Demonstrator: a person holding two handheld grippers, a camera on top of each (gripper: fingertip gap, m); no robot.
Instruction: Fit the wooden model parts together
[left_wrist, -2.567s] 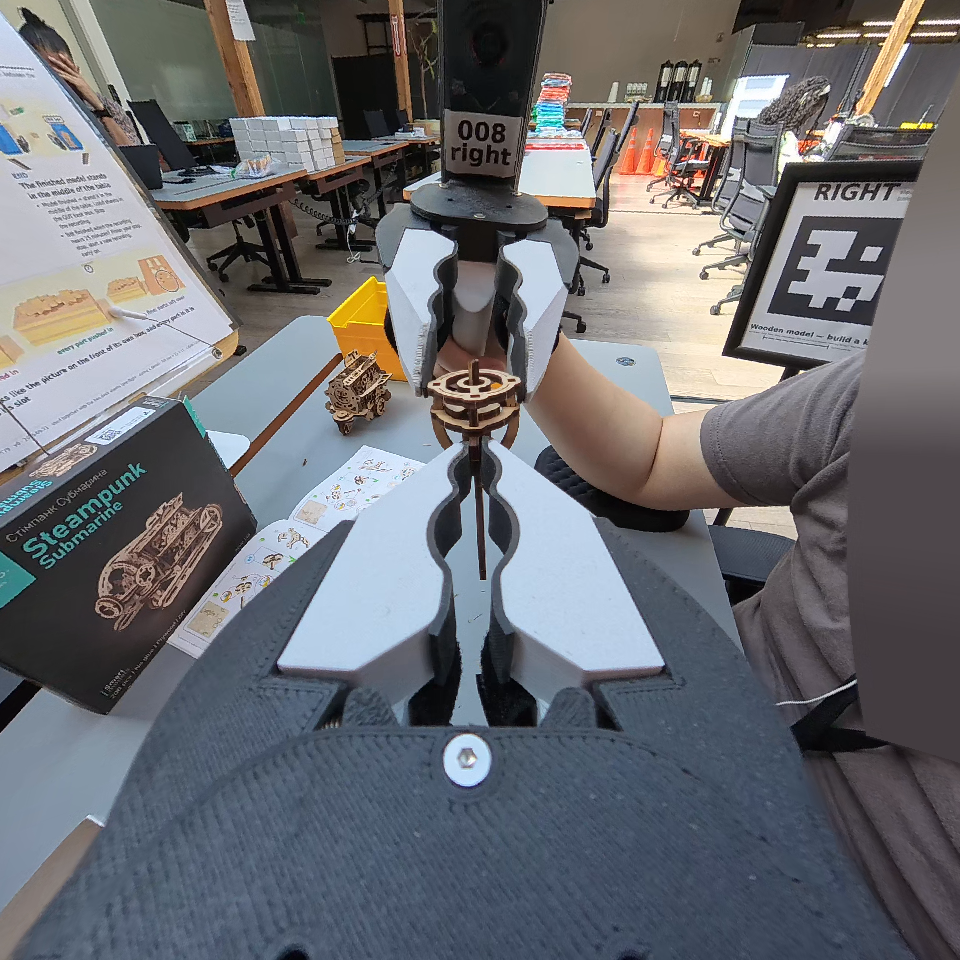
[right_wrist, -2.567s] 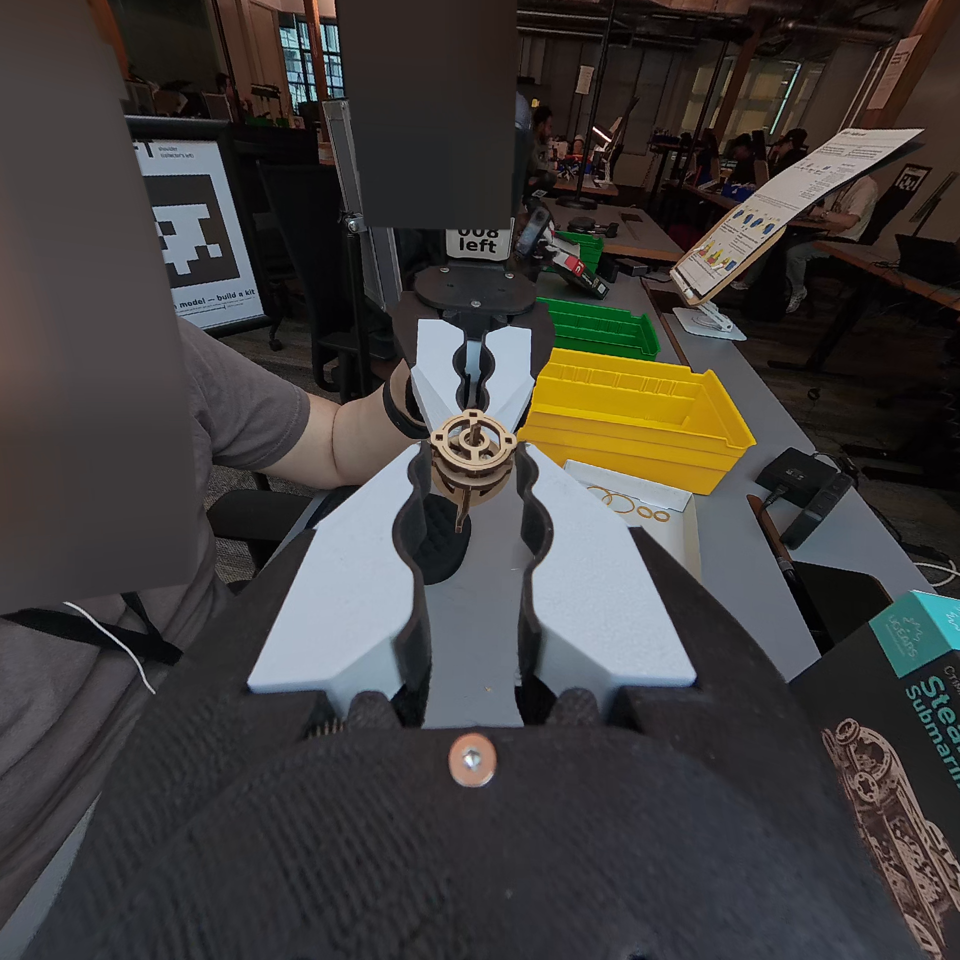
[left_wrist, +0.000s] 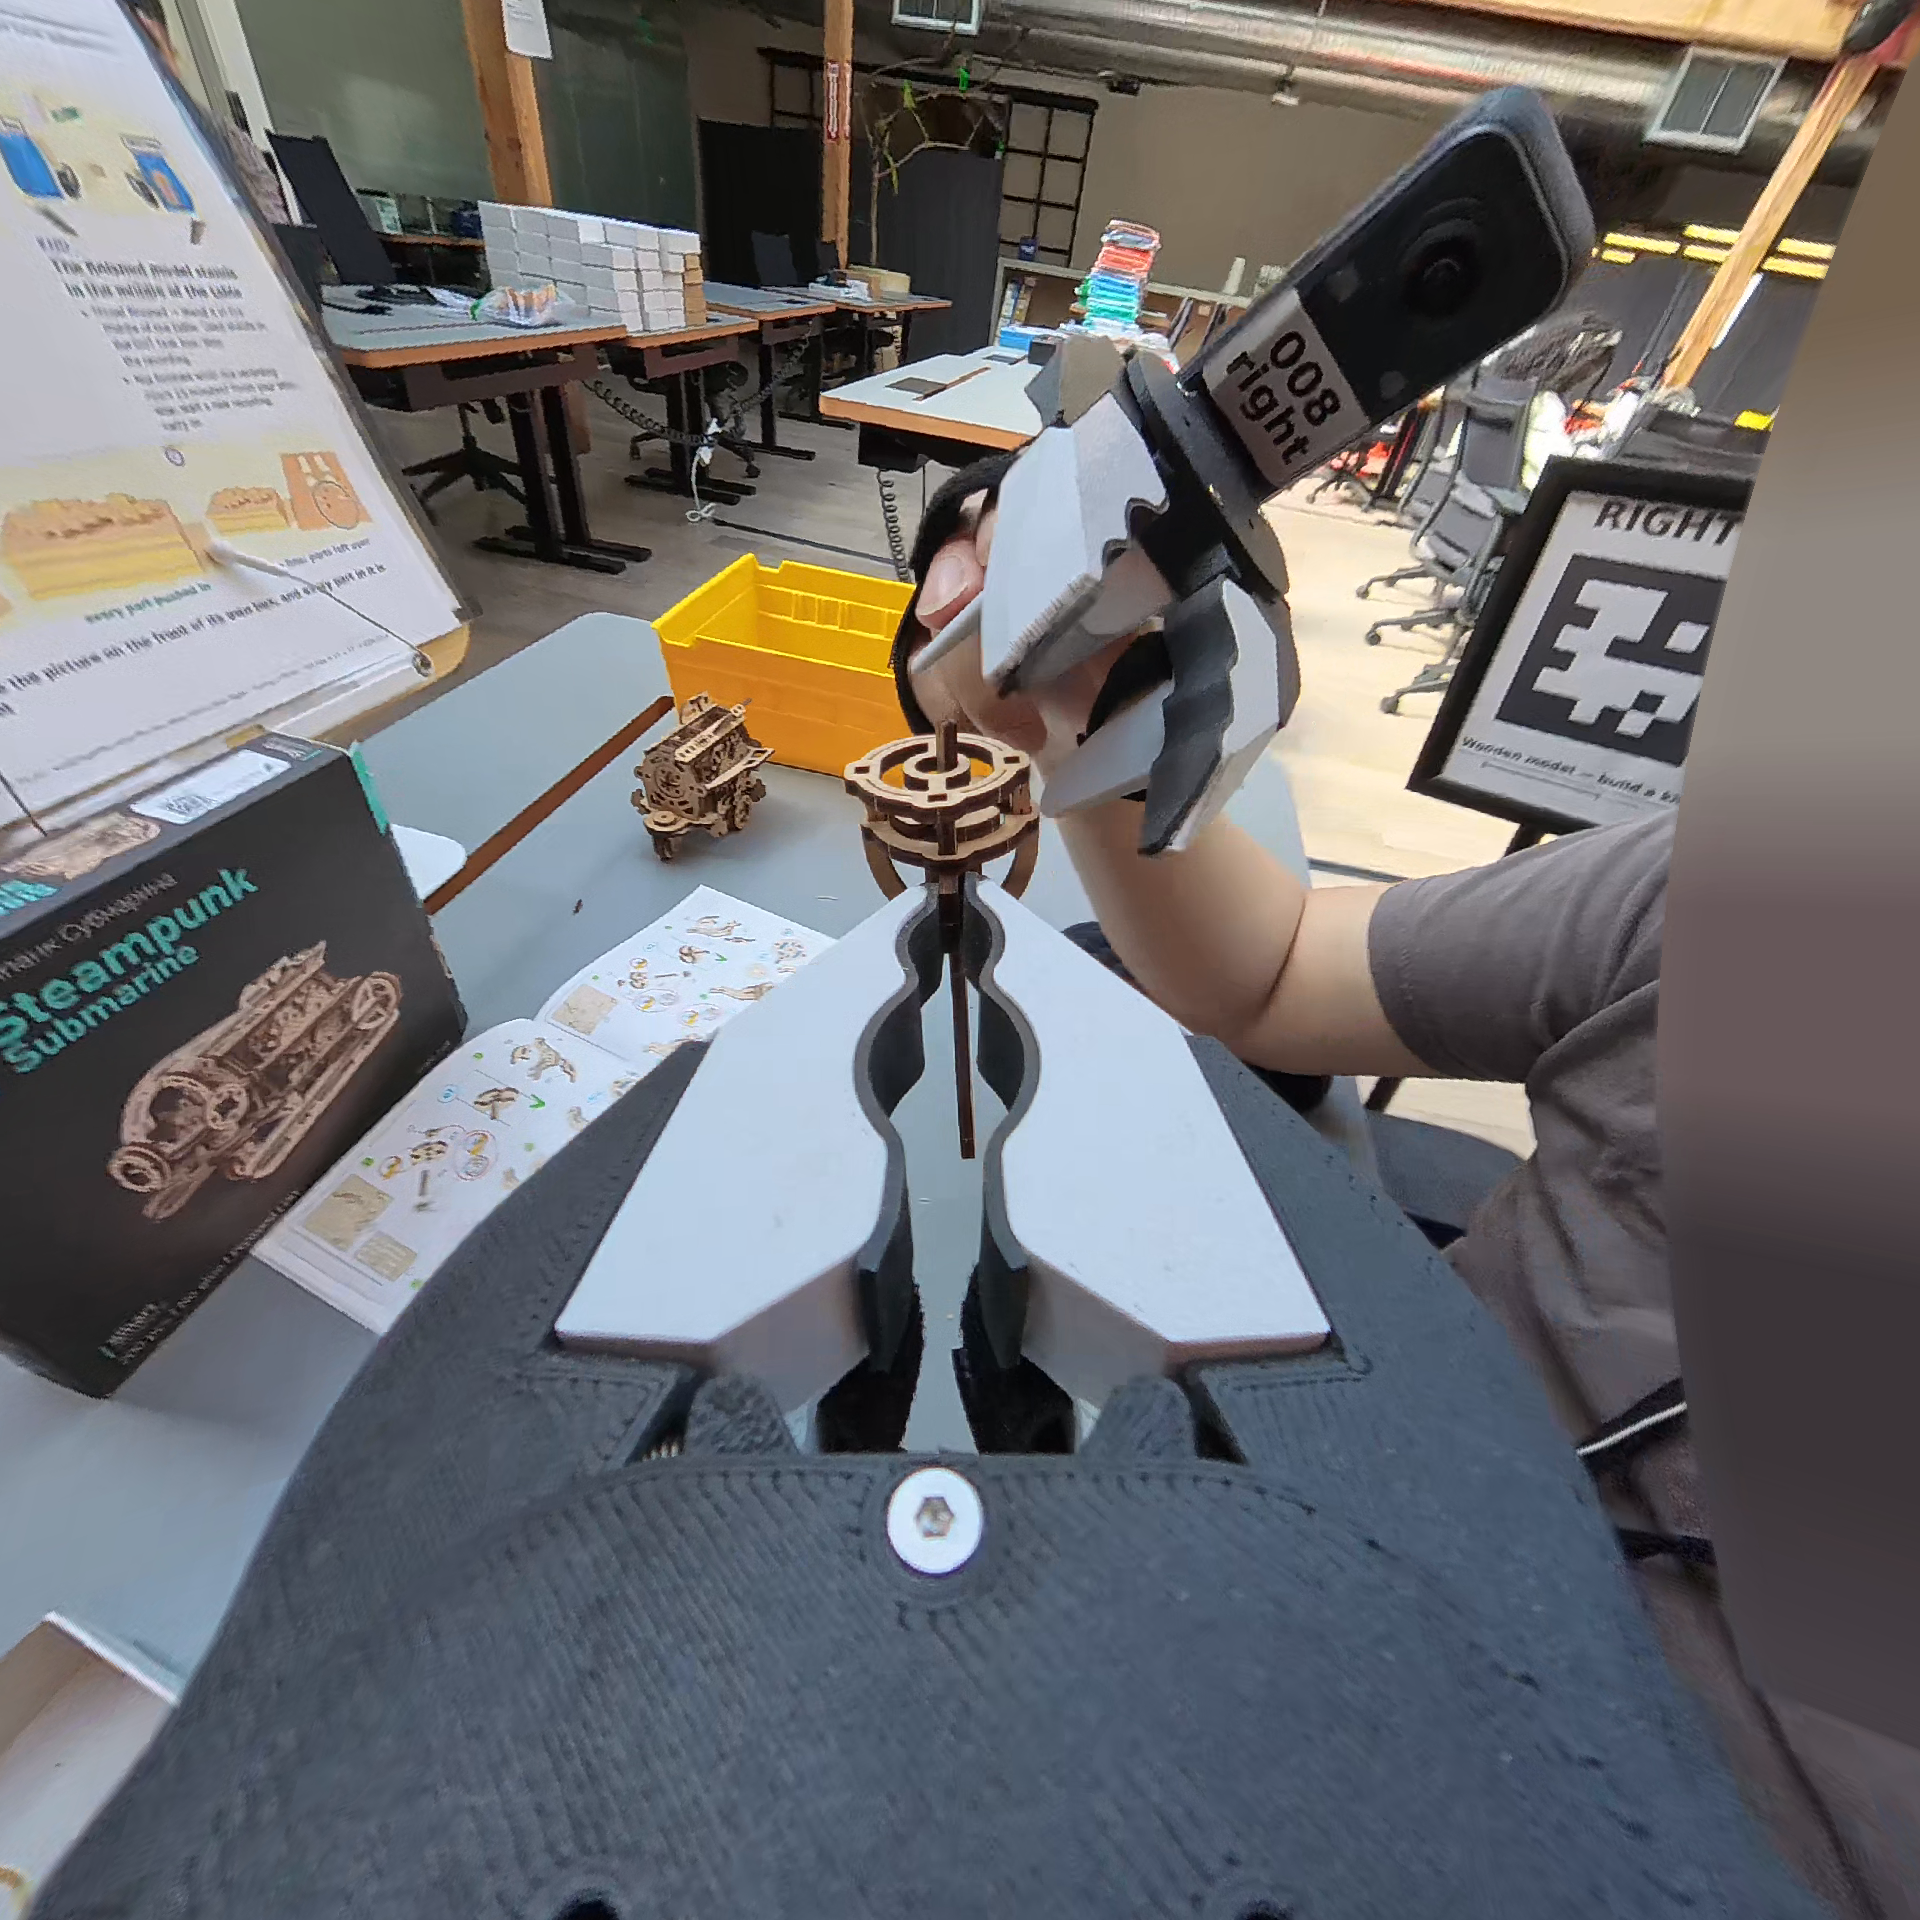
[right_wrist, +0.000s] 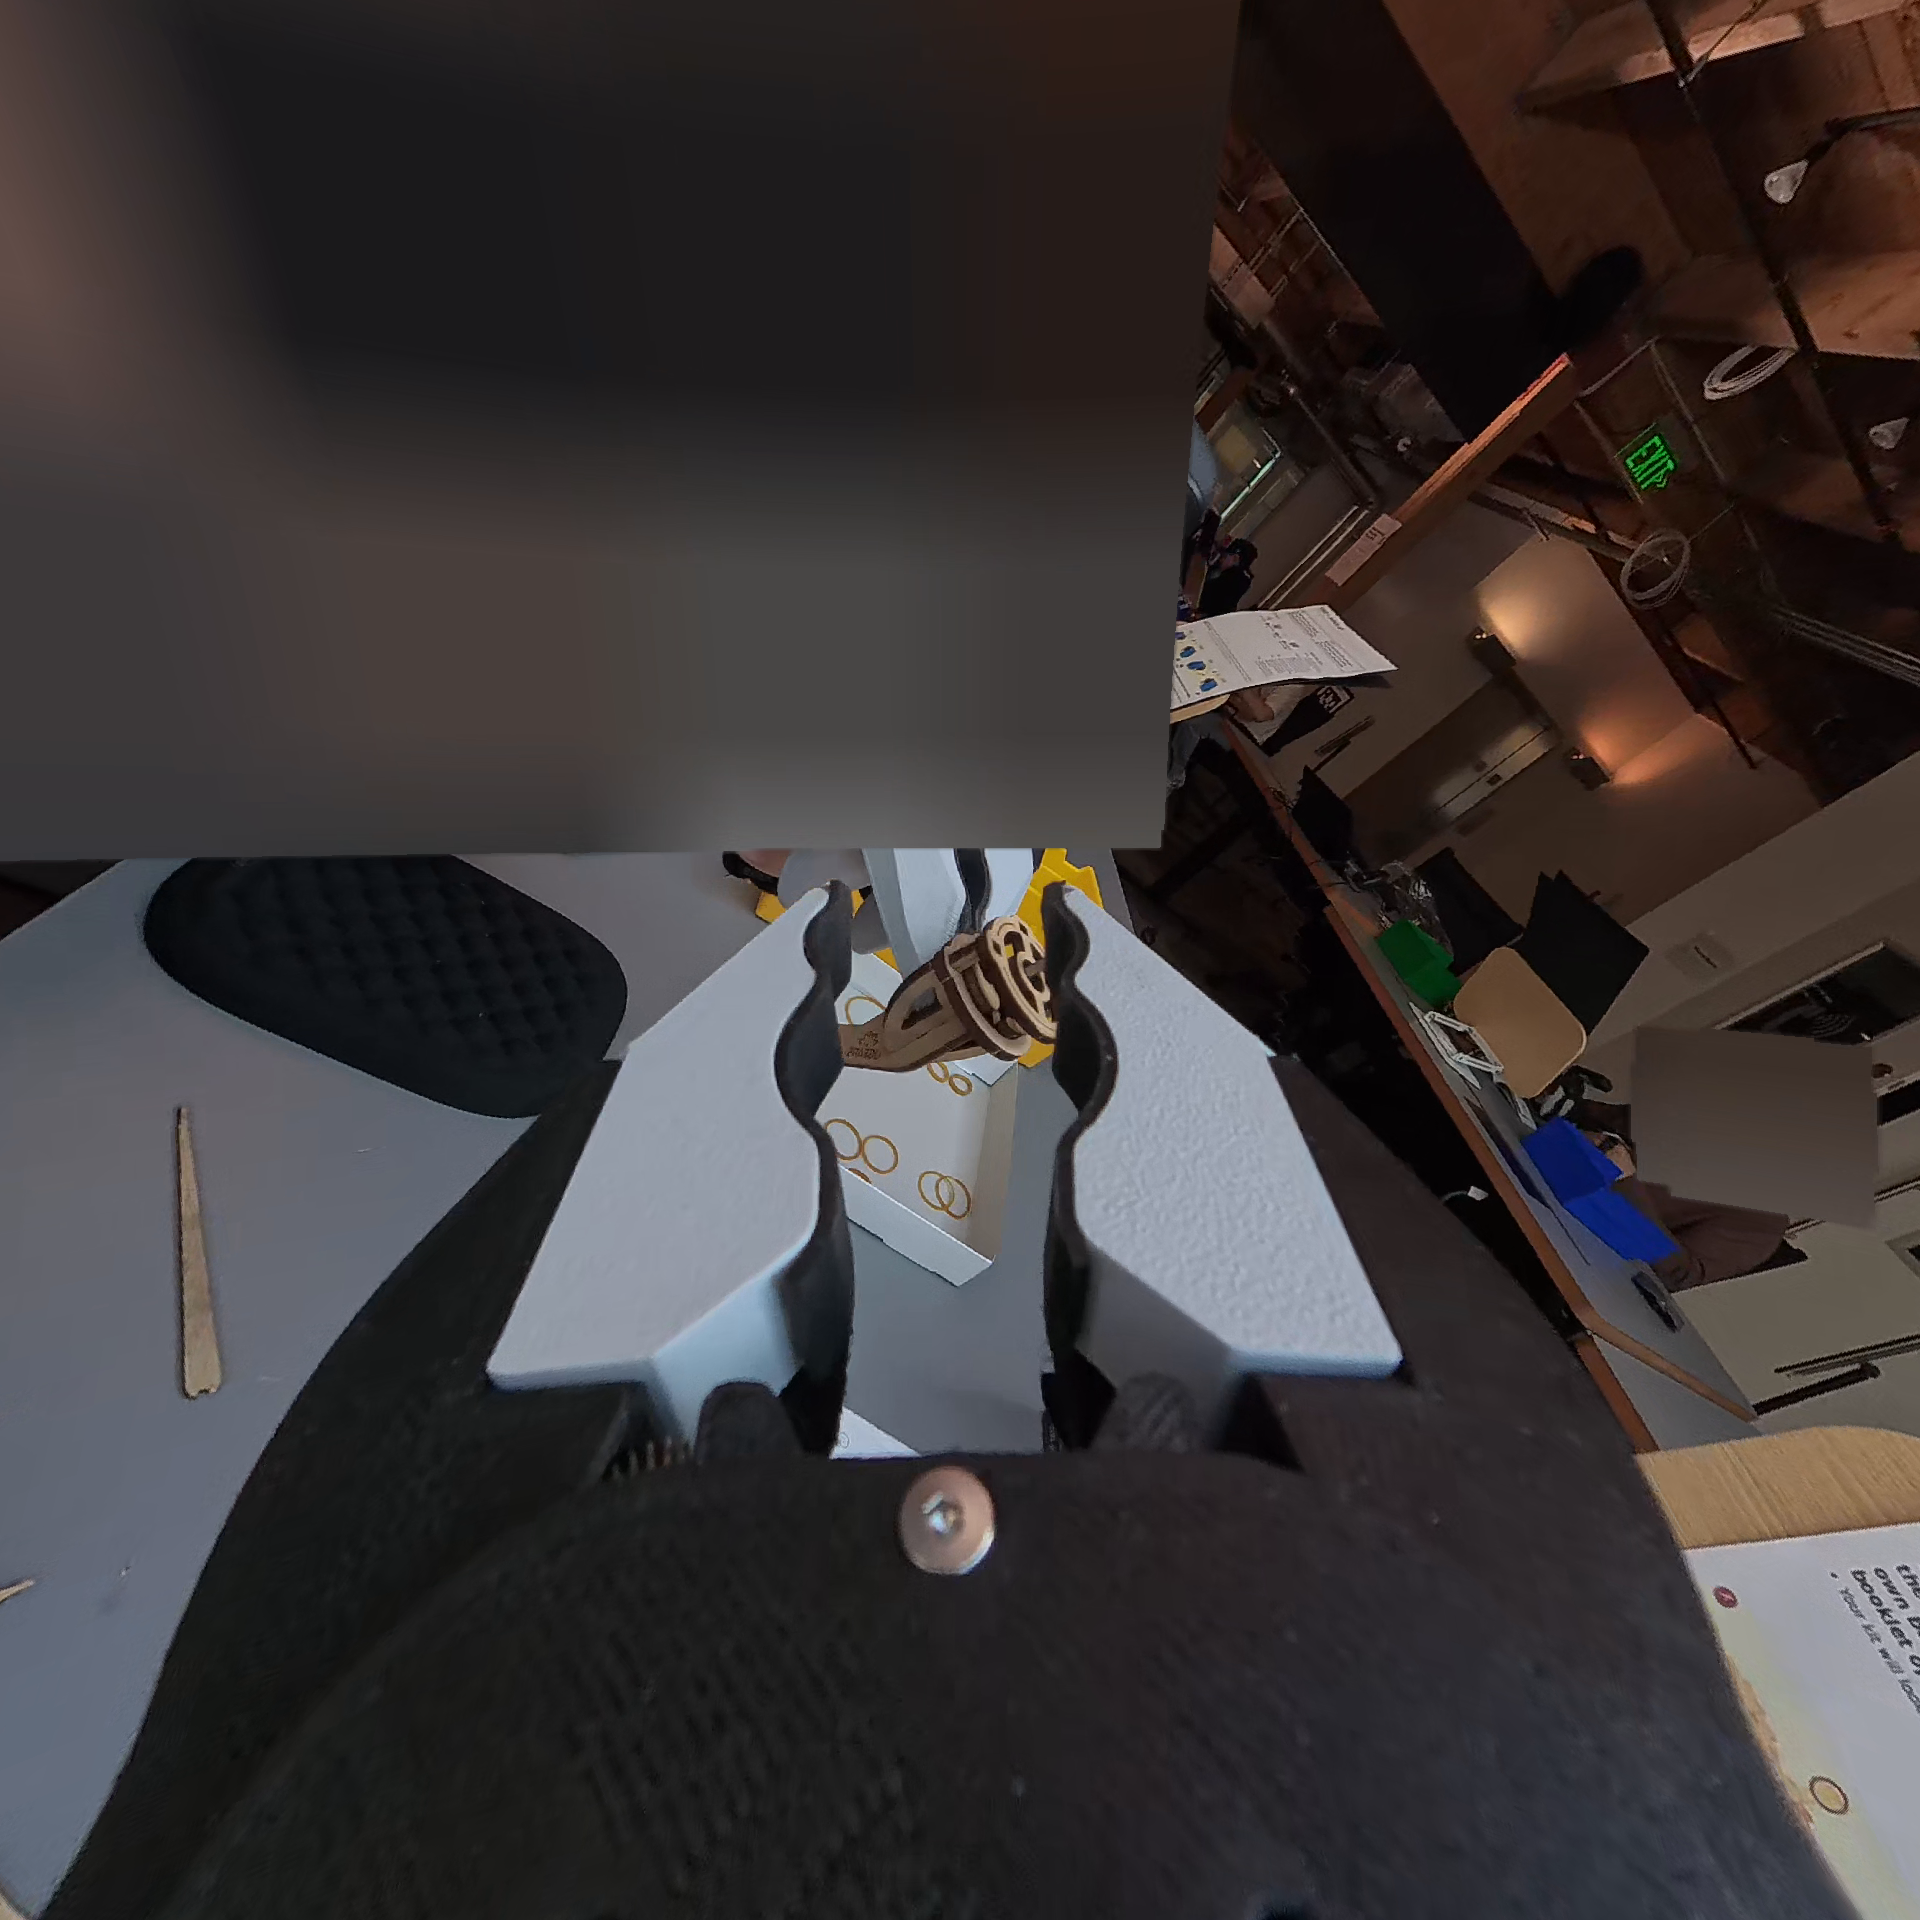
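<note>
Since the earlier frame your right gripper has let go of the wooden ring assembly and swung up and over to about 1 o'clock of it, tilted hard so its camera stalk leans toward 2 o'clock. Its tongs now stand released, nothing between them in the right wrist view (the gap shows only the table and a white tray of rubber bands beyond). One of its fingertips sits just above the peg that sticks up from the centre of the rings; whether it touches the peg, you cannot tell from either view.

Your left gripper stays clenched on the thin wooden stem of the assembly, the stem running down between its fingers and the stacked rings sitting upright just past the tips, held above the grey table.

Around you: the finished wooden model stands on the table at 11 o'clock of the assembly, with the yellow bin just behind it at 12. The open instruction booklet lies at 9 o'clock of your left gripper, and the dark kit box stands farther out the same way. In the right wrist view a slim wooden sliver lies flat at 9 o'clock, below a black padded rest.
</note>
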